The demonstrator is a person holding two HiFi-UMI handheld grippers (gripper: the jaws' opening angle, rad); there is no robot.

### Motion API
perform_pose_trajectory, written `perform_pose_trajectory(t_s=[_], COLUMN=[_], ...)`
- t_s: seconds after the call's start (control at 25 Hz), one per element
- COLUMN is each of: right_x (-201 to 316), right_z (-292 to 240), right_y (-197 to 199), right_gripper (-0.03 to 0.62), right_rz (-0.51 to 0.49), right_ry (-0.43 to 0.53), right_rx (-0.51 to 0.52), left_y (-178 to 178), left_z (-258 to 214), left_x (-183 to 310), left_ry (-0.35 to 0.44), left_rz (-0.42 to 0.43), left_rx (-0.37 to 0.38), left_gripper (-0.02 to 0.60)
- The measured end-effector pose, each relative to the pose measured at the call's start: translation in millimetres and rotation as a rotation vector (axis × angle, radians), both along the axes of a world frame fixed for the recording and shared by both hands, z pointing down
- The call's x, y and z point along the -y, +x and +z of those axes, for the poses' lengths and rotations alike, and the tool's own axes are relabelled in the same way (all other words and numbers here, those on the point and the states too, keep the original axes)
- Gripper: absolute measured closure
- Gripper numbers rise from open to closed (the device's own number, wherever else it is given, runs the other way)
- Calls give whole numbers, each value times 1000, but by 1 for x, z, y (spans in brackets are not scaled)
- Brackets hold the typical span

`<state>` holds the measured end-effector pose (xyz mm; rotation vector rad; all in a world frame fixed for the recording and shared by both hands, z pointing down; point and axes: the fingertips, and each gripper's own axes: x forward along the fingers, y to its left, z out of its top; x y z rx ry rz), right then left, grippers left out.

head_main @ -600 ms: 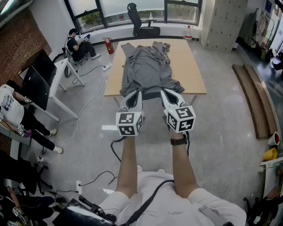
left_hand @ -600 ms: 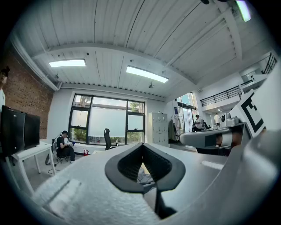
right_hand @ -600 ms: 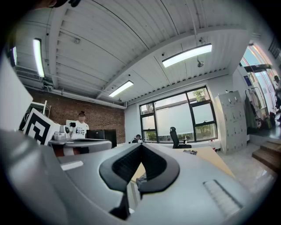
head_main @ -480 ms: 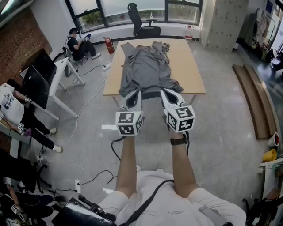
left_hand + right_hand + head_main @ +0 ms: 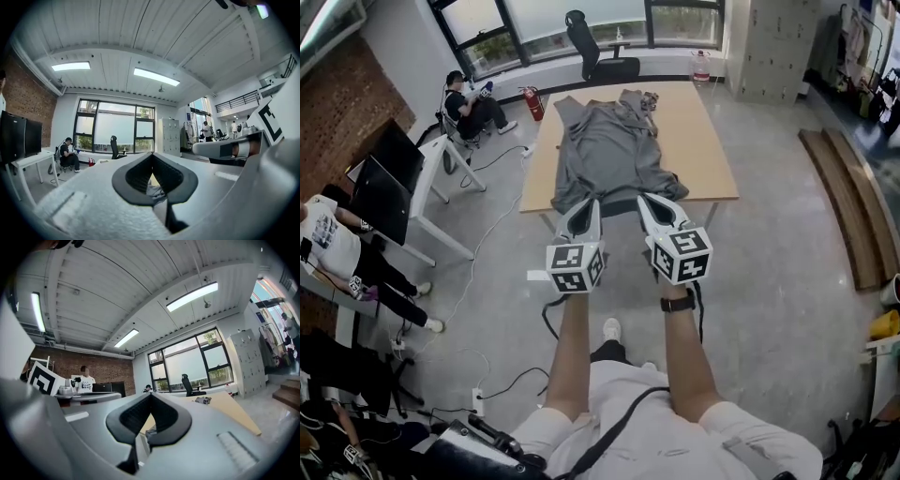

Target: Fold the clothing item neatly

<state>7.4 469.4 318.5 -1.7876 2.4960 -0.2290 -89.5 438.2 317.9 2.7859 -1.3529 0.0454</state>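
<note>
**Q:** Where is the garment?

**A:** The grey garment (image 5: 609, 150) lies spread lengthwise on the table (image 5: 708, 150), rumpled, and its near end reaches the table's near edge. A small object (image 5: 652, 97) sits on the table just beside the garment's far end.

**Q:** How do the grippers stand?

**A:** The left gripper (image 5: 581, 204) and right gripper (image 5: 652, 201) are held level, side by side, pointing at the table's near edge. In the head view their tips overlap the garment's near end, and contact cannot be judged there.

**Q:** And the jaws?

**A:** In the left gripper view the left gripper (image 5: 151, 154) has its jaws together at the tips with nothing between them. The right gripper view shows the same for the right gripper (image 5: 151, 394). Through the gap behind each pair of tips, only the table beyond is seen.

**Q:** What surrounds the table?

**A:** A chair (image 5: 600, 52) stands beyond the far end, by the windows. A seated person (image 5: 469, 101) is at the far left, with an extinguisher (image 5: 534, 101) near.
</note>
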Motion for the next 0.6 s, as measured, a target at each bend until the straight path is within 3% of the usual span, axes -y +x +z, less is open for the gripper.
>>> perform_pose_trajectory(t_s=[0.28,0.6], right_x=[59,175], right_z=[27,-5], right_y=[20,0], right_gripper=[591,589], right_rz=[34,5], right_ry=[-60,25], right_rx=[-12,-81], left_y=[21,6], left_z=[21,-12], left_x=[61,178], left_ry=[-24,43], left_rz=[34,21], left_rx=[-12,-52], left_gripper=[581,581])
